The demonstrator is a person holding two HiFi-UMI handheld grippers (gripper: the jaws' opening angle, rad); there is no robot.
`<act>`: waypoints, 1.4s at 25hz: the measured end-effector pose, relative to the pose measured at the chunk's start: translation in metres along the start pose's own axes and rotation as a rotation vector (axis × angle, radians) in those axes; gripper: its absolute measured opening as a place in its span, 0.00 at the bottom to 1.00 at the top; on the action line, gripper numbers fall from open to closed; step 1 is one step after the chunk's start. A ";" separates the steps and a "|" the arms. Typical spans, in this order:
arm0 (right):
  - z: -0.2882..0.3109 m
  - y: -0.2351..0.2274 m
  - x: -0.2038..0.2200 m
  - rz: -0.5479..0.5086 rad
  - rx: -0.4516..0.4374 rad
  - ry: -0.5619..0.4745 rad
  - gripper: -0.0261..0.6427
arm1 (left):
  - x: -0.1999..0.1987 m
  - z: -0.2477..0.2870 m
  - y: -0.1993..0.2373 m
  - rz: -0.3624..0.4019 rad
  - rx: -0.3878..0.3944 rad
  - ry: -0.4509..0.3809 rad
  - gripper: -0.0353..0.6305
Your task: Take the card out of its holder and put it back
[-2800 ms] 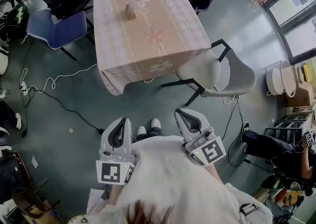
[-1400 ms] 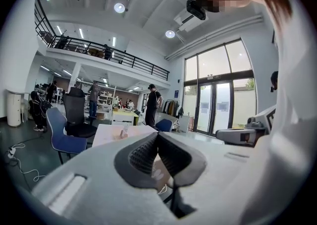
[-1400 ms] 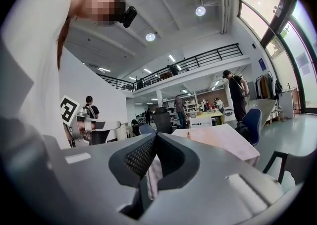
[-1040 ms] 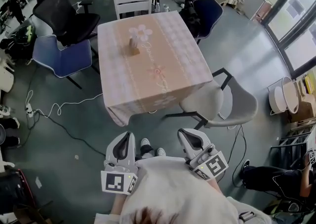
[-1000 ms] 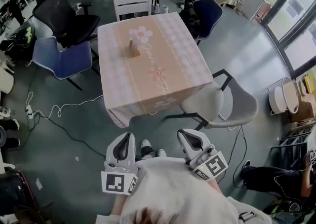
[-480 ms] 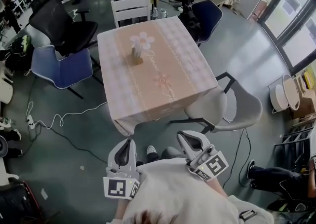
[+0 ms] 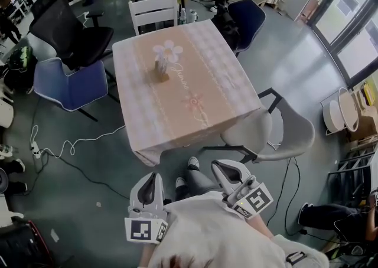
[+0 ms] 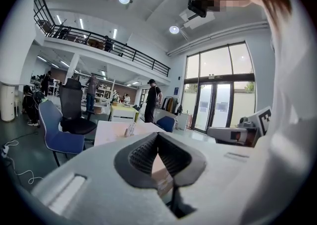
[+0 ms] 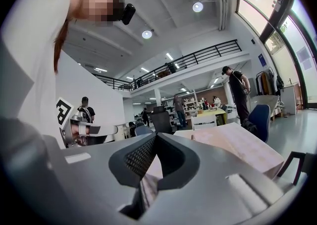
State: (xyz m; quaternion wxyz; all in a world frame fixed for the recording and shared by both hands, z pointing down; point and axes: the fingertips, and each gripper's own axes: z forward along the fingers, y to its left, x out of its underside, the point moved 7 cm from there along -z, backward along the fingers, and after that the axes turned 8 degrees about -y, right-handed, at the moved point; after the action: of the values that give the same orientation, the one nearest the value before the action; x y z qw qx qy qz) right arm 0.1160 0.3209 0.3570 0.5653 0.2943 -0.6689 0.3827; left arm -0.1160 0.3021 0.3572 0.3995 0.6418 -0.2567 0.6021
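Note:
A small wooden holder with a pale card (image 7: 160, 67) upright in it stands on the far half of a table with a pink checked cloth (image 7: 195, 101). Both grippers are held close to my body, well short of the table's near edge. My left gripper (image 7: 149, 176) is shut with nothing between its jaws, and my right gripper (image 7: 227, 169) is shut and empty too. In the left gripper view the jaws (image 8: 158, 135) meet at the tips, with the holder (image 8: 131, 130) small and far off on the table (image 8: 111, 132). In the right gripper view the jaws (image 9: 155, 138) meet, and the table (image 9: 237, 144) lies ahead.
A grey chair (image 7: 271, 128) stands at the table's right near corner. A white chair (image 7: 155, 10) and a dark blue chair (image 7: 248, 16) are at its far side, a blue chair (image 7: 65, 84) and a black office chair (image 7: 68, 28) to its left. A white cable (image 7: 65, 143) trails across the floor.
I have stepped closer, so the table's near edge now lies nearer my feet. Both grippers stay shut and in the same place against my body.

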 end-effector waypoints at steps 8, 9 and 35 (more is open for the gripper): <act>0.040 -0.042 -0.015 -0.005 -0.096 0.011 0.04 | -0.018 0.062 0.000 -0.014 -0.015 -0.036 0.06; 0.045 -0.050 -0.018 -0.009 -0.100 0.008 0.04 | -0.021 0.071 0.000 -0.010 -0.012 -0.046 0.06; 0.093 -0.135 -0.017 -0.015 -0.135 0.034 0.04 | -0.022 0.153 0.016 -0.008 -0.094 -0.067 0.06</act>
State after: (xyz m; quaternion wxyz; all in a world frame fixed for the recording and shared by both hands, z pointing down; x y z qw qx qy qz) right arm 0.1809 0.1697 0.3579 0.5980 0.2542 -0.6812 0.3373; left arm -0.0455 0.1642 0.3457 0.4228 0.6430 -0.2953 0.5662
